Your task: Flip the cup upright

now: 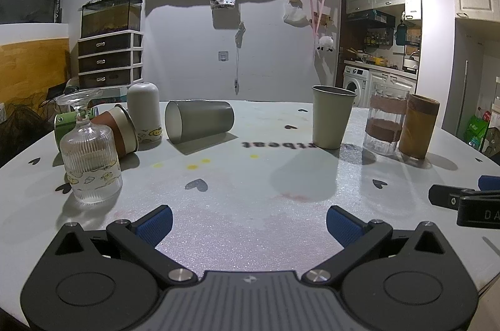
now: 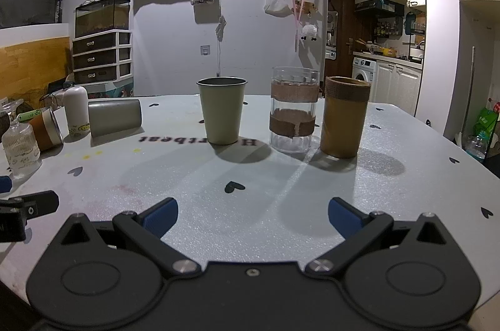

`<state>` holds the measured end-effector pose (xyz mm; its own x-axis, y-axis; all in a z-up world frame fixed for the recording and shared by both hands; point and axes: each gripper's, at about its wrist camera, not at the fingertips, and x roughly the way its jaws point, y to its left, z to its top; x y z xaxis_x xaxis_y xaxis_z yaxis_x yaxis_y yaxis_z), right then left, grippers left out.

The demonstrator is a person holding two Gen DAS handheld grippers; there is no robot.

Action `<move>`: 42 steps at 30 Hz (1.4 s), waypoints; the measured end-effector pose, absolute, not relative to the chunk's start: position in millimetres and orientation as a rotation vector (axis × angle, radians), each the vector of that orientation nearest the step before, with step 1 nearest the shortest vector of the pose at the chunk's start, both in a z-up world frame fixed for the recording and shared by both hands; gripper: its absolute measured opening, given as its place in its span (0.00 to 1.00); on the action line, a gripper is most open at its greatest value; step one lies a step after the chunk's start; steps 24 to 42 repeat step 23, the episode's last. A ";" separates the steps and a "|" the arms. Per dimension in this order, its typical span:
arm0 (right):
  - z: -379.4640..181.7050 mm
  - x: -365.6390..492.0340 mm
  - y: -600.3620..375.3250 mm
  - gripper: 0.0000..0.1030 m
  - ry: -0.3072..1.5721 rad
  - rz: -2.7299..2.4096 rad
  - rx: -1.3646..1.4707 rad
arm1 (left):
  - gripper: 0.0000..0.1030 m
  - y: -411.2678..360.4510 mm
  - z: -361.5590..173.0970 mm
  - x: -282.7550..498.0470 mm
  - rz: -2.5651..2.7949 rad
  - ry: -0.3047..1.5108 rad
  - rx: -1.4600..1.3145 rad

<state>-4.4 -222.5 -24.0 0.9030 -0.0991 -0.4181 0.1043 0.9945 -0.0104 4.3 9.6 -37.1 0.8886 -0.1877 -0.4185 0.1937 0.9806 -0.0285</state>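
A grey cup (image 1: 200, 121) lies on its side on the white table (image 1: 250, 206), mouth toward me; it also shows in the right wrist view (image 2: 114, 117). A brown-sleeved cup (image 1: 120, 129) lies on its side beside it, left. A ribbed stemmed glass (image 1: 89, 162) stands upside down at the left, and a white cup (image 1: 143, 112) stands upside down behind. A green-grey cup (image 1: 331, 117) stands upright. My left gripper (image 1: 248, 224) is open and empty, near the front edge. My right gripper (image 2: 253, 218) is open and empty, facing the upright cups.
A clear glass with brown bands (image 2: 292, 111) and a brown bamboo cup (image 2: 343, 117) stand upright at the right. A green can (image 1: 67, 121) lies behind the stemmed glass. The right gripper's finger shows at the left wrist view's right edge (image 1: 462, 200).
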 end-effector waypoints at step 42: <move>-24.2 -5.5 -222.7 1.00 0.433 -0.108 0.012 | 1.00 6.9 -36.9 3.1 -0.202 0.433 0.018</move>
